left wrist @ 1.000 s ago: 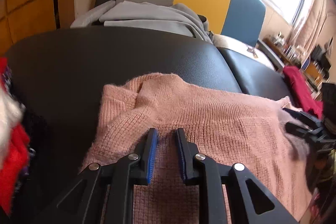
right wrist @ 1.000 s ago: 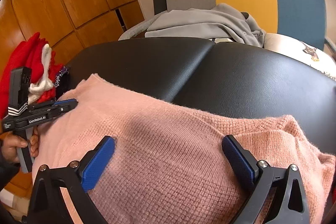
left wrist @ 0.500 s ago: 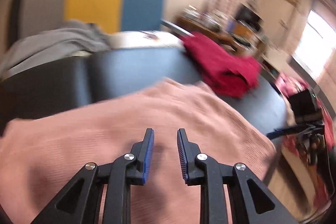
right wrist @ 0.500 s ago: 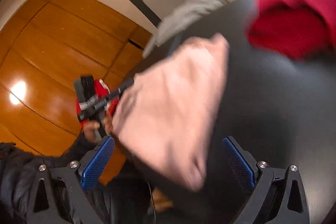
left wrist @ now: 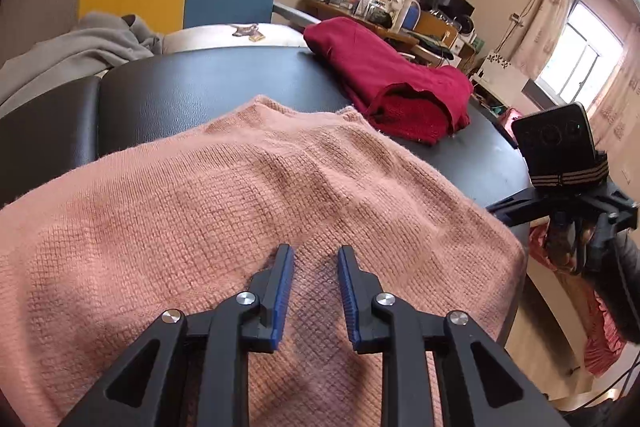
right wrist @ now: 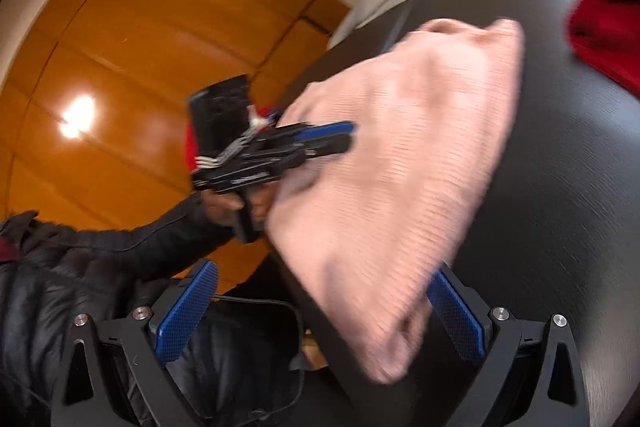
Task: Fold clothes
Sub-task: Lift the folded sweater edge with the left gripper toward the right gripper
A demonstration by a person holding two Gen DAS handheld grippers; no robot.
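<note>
Black padded bench carries two garments: one pink sweater draped over its near edge, one red sweater at the far right edge, bare vinyl between. Left gripper hovers over pink knit, jaws slightly parted, empty; right gripper spread wide
</note>
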